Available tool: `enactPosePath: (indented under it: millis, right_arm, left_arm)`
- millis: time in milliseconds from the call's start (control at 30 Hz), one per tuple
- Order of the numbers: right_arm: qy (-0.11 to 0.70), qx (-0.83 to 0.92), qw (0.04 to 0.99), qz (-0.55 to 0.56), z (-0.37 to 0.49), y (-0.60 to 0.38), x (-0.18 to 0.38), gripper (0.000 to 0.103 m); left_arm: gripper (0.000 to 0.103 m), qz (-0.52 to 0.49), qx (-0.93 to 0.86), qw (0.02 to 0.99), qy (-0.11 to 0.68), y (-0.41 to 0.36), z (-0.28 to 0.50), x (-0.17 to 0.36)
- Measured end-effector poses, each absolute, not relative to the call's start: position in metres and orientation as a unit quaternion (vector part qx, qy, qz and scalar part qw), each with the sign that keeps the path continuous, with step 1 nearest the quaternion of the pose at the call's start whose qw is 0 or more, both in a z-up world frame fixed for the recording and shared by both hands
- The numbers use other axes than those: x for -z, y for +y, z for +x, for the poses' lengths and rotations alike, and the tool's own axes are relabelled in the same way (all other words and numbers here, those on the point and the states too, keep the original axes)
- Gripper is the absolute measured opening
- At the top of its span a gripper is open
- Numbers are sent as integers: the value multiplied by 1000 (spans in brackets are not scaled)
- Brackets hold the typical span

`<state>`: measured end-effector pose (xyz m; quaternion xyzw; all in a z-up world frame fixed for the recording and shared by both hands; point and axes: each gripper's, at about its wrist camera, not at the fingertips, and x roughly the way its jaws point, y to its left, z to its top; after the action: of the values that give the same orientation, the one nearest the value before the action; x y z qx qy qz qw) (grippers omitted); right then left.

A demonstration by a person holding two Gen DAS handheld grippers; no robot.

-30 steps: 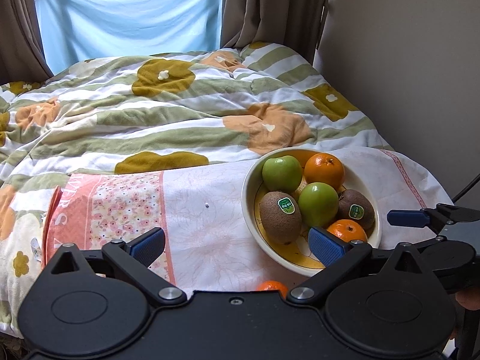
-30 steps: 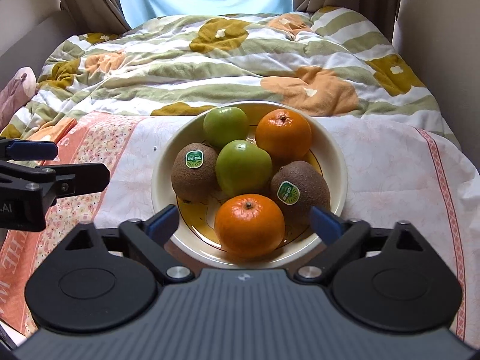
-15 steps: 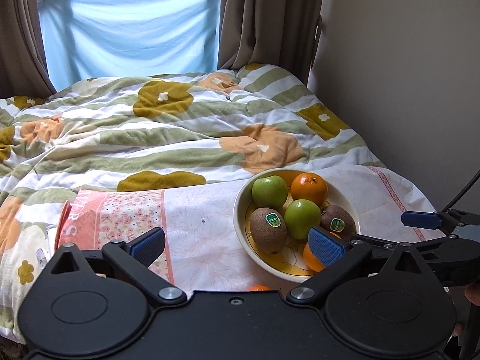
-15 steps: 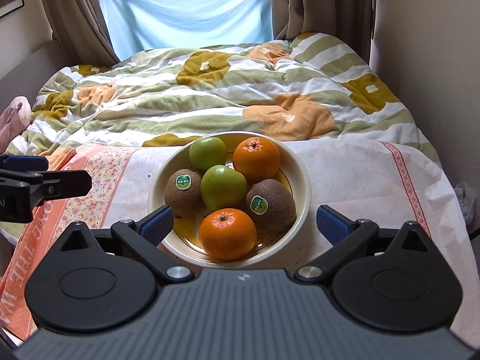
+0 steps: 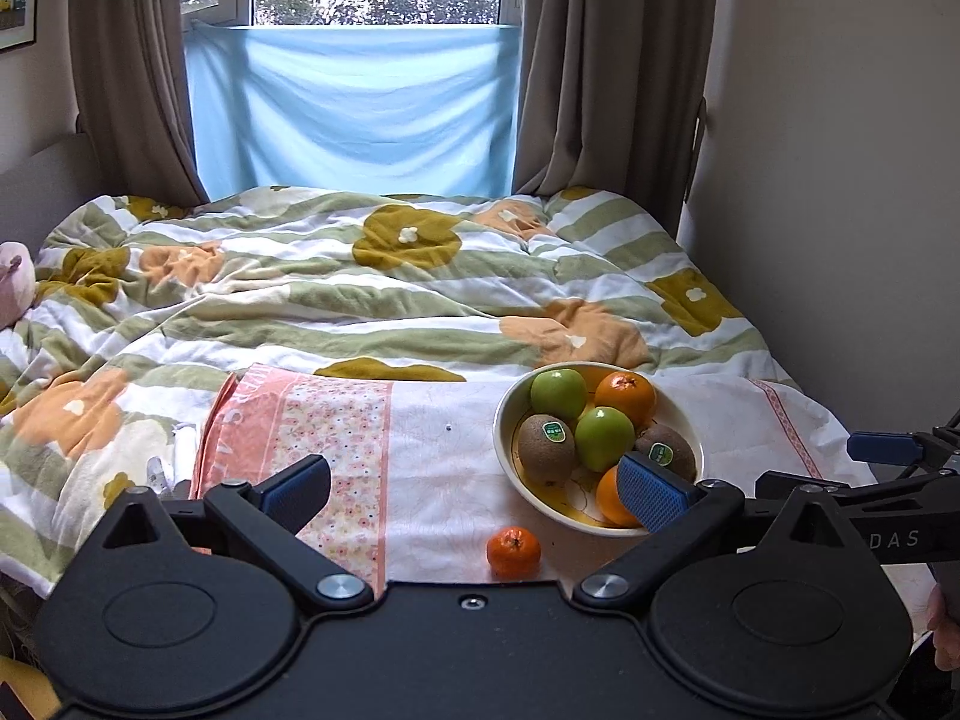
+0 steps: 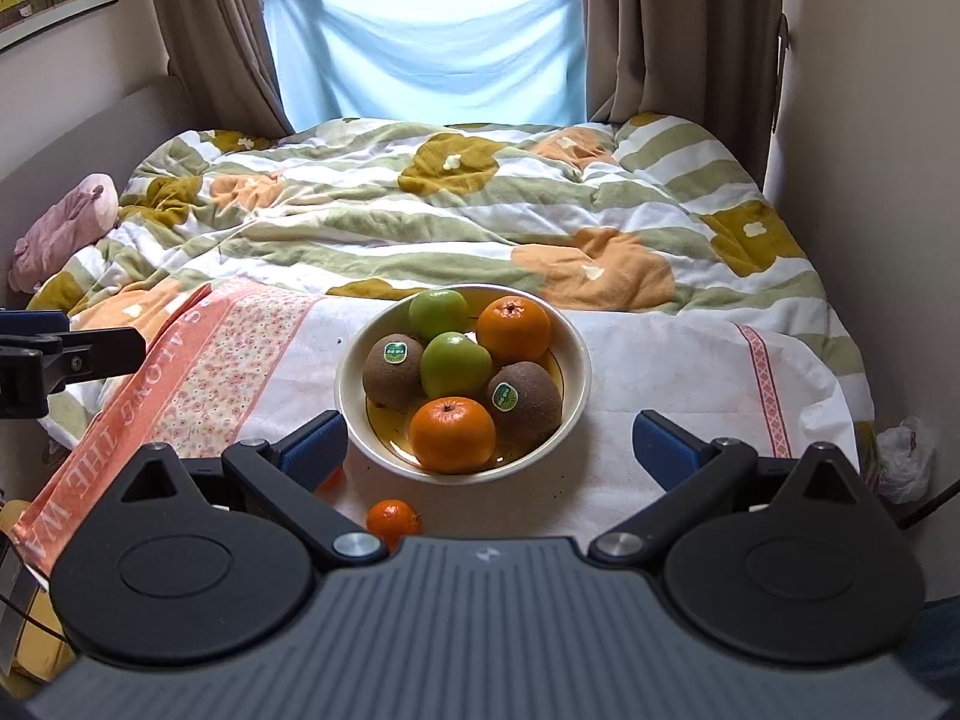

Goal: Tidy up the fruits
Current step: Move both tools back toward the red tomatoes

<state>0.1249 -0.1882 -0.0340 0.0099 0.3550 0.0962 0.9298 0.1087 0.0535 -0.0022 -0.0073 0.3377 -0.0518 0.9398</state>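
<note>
A cream bowl sits on a white and pink cloth on the bed. It holds two green apples, two oranges and two kiwis. The bowl also shows in the left wrist view. A small mandarin lies on the cloth in front of the bowl, also in the left wrist view. A second small orange fruit peeks from behind my right gripper's left finger. My left gripper is open and empty, left of the bowl. My right gripper is open and empty, just short of the bowl.
A striped flowered duvet covers the bed behind the cloth. A wall runs along the right. Curtains and a blue sheet hang at the window. A pink soft toy lies far left. A white bag lies at the right.
Both grippers have pulled back and risen away from the bowl, so more of the room shows. The small mandarin in front of the bowl has come into full view.
</note>
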Motion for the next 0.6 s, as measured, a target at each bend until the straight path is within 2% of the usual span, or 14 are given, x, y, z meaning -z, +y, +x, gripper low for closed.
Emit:
enactPosePath:
  millis: [333, 600]
  right_arm:
    - [366, -123, 923, 11, 95, -187, 47, 103]
    - [384, -128, 914, 12, 89, -165, 77, 103]
  left_arm:
    - [102, -15, 22, 933, 359, 57, 65, 23]
    - [94, 2, 40, 917, 396, 63, 59, 62]
